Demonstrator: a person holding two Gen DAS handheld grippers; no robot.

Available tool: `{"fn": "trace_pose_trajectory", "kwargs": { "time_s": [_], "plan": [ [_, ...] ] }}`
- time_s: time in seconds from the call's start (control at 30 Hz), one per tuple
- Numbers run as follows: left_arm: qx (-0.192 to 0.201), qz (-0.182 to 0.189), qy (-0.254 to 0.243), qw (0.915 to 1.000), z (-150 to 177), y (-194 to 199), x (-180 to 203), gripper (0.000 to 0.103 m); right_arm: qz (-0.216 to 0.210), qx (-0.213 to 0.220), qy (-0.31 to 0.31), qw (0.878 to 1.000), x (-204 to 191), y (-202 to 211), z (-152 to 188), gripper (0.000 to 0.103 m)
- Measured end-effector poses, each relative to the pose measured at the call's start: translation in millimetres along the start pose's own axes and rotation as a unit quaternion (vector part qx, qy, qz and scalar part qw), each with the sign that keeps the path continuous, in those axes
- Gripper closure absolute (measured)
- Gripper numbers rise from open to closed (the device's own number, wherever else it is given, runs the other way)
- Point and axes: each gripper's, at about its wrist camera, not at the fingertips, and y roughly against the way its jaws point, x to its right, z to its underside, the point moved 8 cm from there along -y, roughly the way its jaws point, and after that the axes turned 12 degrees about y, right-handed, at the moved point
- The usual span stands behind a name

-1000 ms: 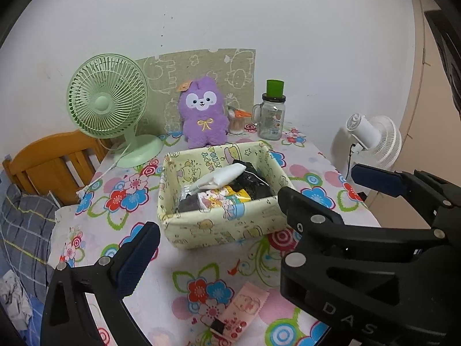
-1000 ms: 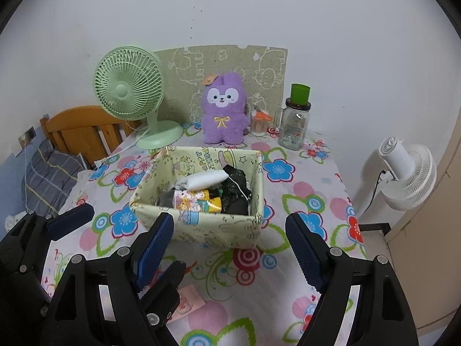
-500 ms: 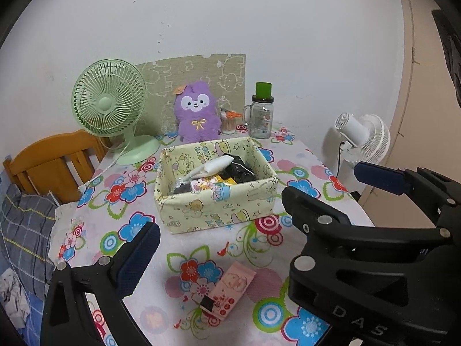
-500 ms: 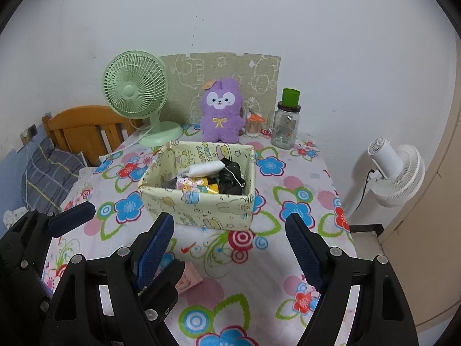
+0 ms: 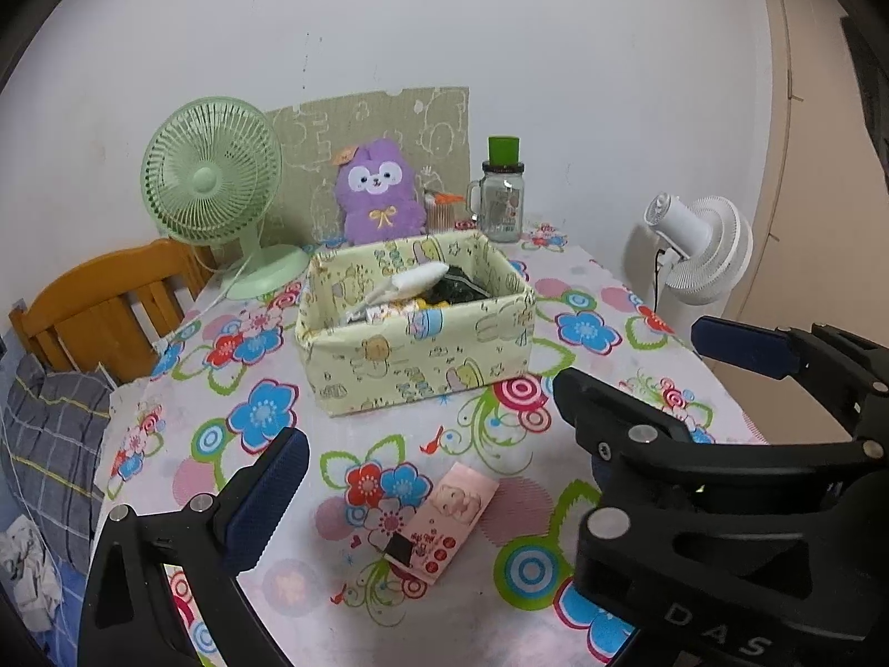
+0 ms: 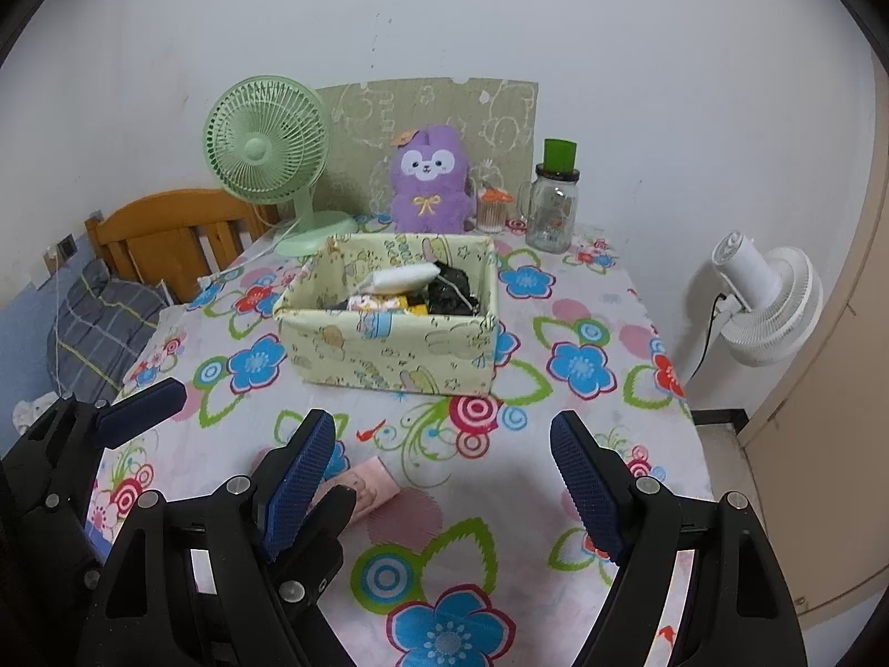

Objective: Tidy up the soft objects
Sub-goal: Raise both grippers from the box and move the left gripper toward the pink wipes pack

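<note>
A pale yellow fabric box (image 5: 422, 356) (image 6: 389, 350) stands mid-table holding white, yellow and black soft items (image 5: 439, 289) (image 6: 422, 289). A pink packet (image 5: 444, 517) (image 6: 366, 486) lies flat on the flowered tablecloth in front of it. A purple plush toy (image 5: 380, 194) (image 6: 428, 183) sits at the back by the wall. My left gripper (image 5: 500, 406) is open and empty, held above the packet. My right gripper (image 6: 444, 478) is open and empty, to the right of the packet. The left gripper also shows at the lower left of the right wrist view.
A green desk fan (image 5: 214, 189) (image 6: 266, 144) stands back left, a glass jar with a green lid (image 5: 503, 194) (image 6: 555, 200) back right. A wooden chair (image 5: 105, 300) is left of the table, a white floor fan (image 6: 767, 300) right of it.
Both grippers have pulled back from the box, which now looks smaller and farther. The pink packet has come fully into view below them. Both stay open.
</note>
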Motion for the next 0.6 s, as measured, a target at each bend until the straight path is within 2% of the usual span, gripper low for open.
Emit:
{"fn": "trace_pose_trajectory", "kwargs": {
  "time_s": [0.33, 0.6],
  "plan": [
    [-0.009, -0.004, -0.021, 0.9997, 23.6, -21.7, -8.4, 0.000, -0.013, -0.007, 0.002, 1.000, -14.2, -21.0, 21.7, 0.021],
    [-0.032, 0.008, -0.028, 0.9991, 42.5, -43.9, -18.2, 0.001, -0.013, -0.015, -0.009, 1.000, -19.7, -40.0, 40.9, 0.021]
  ]
}}
